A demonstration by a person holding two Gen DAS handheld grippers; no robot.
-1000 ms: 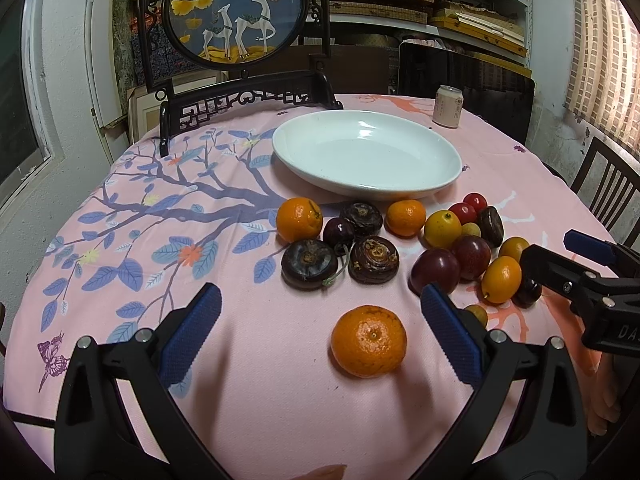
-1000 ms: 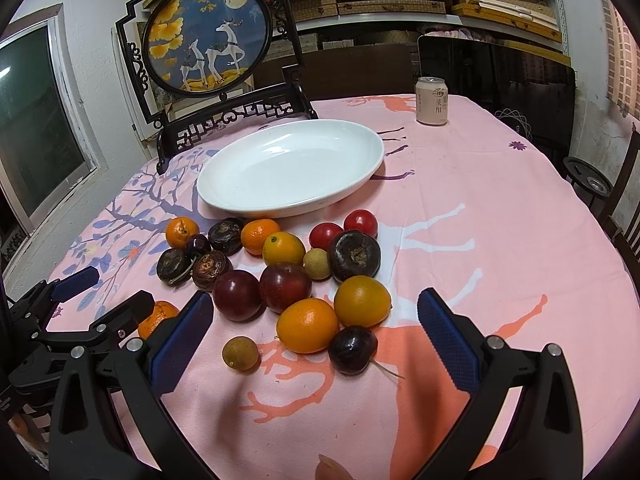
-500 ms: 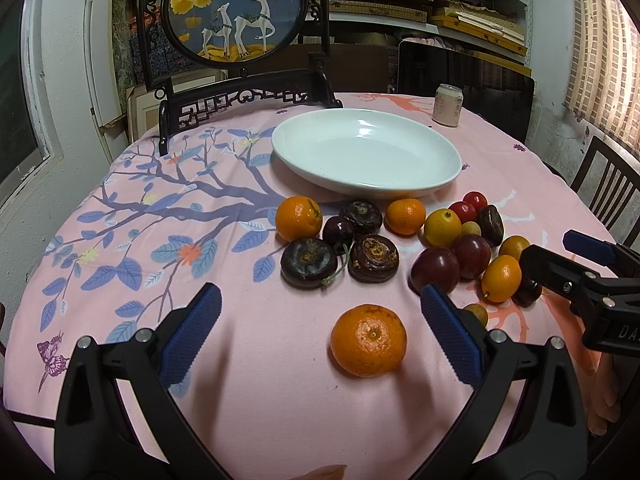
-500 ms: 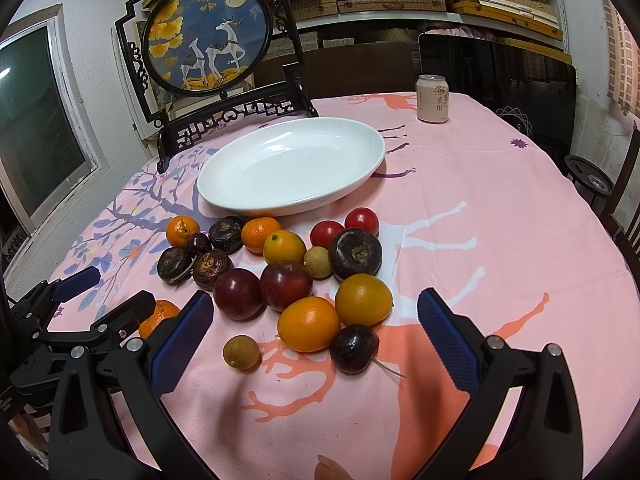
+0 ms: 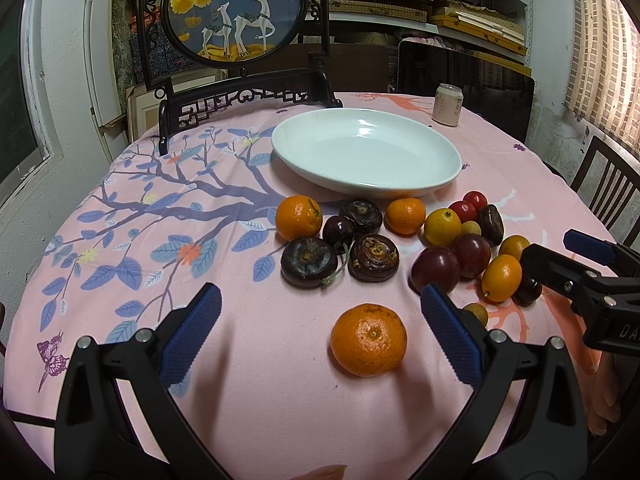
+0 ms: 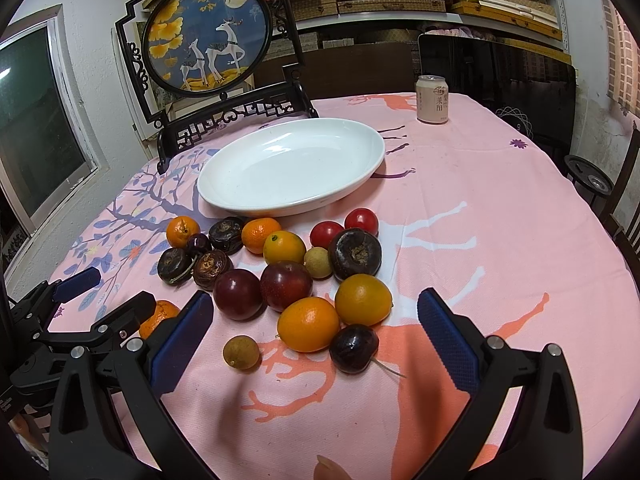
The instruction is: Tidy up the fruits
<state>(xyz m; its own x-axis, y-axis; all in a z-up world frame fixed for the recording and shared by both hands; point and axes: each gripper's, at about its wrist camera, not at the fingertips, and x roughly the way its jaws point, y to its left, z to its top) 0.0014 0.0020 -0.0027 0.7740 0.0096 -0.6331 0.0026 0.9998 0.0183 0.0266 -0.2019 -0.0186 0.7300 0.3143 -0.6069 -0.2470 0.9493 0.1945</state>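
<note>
Holding both claws spread wide above the pink tablecloth point(image 5: 120, 248), gripping nothing.

Item: my left gripper point(image 5: 320, 320), jaws apart, a lone mandarin point(image 5: 368, 340) lying on the cloth between its blue pads, touching neither.

Item: my right gripper point(image 6: 316, 324), jaws apart, over the near edge of the fruit pile; an orange citrus point(image 6: 308, 323), a dark cherry point(image 6: 354, 348) and a small tan longan point(image 6: 241, 352) lie just ahead of it.

Item: white oval dish point(image 6: 360, 168), beyond the fruit (nothing in it).

Item: drink can point(image 6: 432, 99), far side, well apart from the dish.

Item: deer screen point(image 6: 208, 36), behind the dish.
</note>
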